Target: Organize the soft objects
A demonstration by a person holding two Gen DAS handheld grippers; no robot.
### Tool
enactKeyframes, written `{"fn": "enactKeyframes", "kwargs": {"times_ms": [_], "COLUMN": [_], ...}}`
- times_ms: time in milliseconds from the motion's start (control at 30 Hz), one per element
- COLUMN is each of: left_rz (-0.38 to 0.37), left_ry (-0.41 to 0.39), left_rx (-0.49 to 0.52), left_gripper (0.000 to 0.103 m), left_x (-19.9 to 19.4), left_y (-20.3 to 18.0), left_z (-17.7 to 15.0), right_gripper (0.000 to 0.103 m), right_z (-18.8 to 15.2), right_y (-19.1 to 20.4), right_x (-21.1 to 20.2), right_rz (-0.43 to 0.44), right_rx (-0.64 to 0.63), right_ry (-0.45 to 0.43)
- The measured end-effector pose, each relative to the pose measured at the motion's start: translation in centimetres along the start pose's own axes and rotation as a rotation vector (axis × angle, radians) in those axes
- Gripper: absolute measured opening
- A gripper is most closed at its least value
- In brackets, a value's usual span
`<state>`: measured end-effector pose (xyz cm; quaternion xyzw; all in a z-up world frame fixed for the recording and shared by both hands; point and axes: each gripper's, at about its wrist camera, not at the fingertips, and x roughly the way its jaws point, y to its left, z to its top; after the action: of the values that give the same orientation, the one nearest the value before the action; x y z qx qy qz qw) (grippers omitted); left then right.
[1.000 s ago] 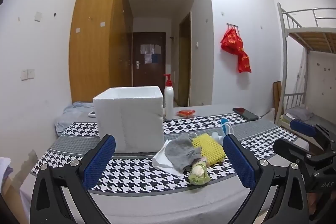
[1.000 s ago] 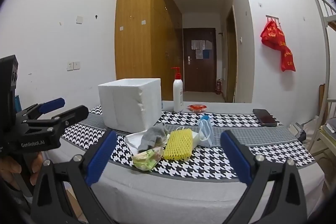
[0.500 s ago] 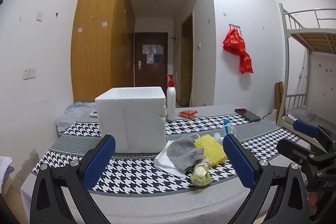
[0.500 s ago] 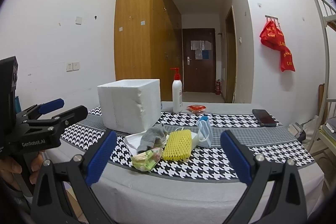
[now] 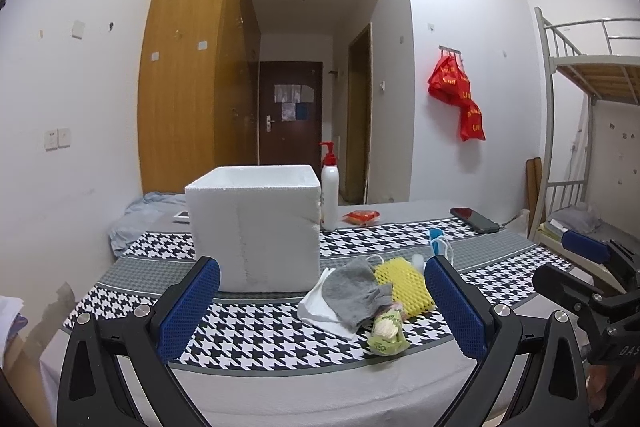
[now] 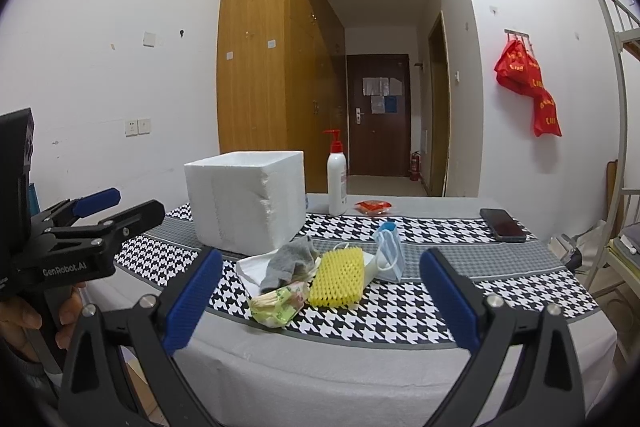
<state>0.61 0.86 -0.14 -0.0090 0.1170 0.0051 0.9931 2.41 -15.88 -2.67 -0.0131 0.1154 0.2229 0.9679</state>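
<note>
A pile of soft things lies on the houndstooth table: a grey sock [image 5: 356, 291] [image 6: 290, 261] on a white cloth [image 5: 318, 309] [image 6: 256, 267], a yellow foam net [image 5: 404, 285] [image 6: 338, 277], a green packet [image 5: 386, 333] [image 6: 278, 305] and a blue face mask [image 6: 390, 255] [image 5: 440, 245]. A white foam box [image 5: 256, 231] [image 6: 246, 201] stands behind to the left. My left gripper [image 5: 322, 311] is open and empty, short of the pile; it also shows in the right wrist view [image 6: 120, 203]. My right gripper [image 6: 320, 303] is open and empty, before the table edge; it also shows in the left wrist view [image 5: 576, 259].
A pump bottle [image 5: 329, 193] [image 6: 337, 183], a red packet [image 5: 362, 217] [image 6: 374, 206] and a black phone [image 5: 474, 220] [image 6: 503, 225] sit at the table's far side. A bunk bed [image 5: 592, 155] stands right. A bedding heap [image 5: 136, 219] lies far left.
Both views have shifted only slightly; the left gripper has edged a little nearer the pile. Both grippers stay open and empty.
</note>
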Motion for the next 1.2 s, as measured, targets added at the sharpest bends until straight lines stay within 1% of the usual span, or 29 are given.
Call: {"fn": "enactKeyframes", "kwargs": {"times_ms": [233, 733, 1000, 1200], "left_rz": [0.009, -0.027, -0.065, -0.089], "left_ry": [-0.004, 0.029, 0.081, 0.141], "left_rx": [0.005, 0.0, 0.01, 0.017], "left_gripper": [0.102, 0.102, 0.102, 0.102], "left_x": [0.3, 1.3, 3.3, 5.5], "left_y": [0.0, 0.8, 0.8, 0.7], "left_z": [0.0, -0.3, -0.7, -1.3], "right_gripper": [0.1, 0.1, 0.1, 0.1], "right_z": [0.0, 0.0, -0.2, -0.4], "right_y": [0.1, -0.3, -0.9, -1.5], "right_x": [0.2, 1.3, 3.2, 5.1], "right_rz": [-0.002, -0.005, -0.014, -0.021], "right_rx": [-0.002, 0.006, 0.013, 0.024], "right_ry": [0.005, 0.025, 0.063, 0.103]}}
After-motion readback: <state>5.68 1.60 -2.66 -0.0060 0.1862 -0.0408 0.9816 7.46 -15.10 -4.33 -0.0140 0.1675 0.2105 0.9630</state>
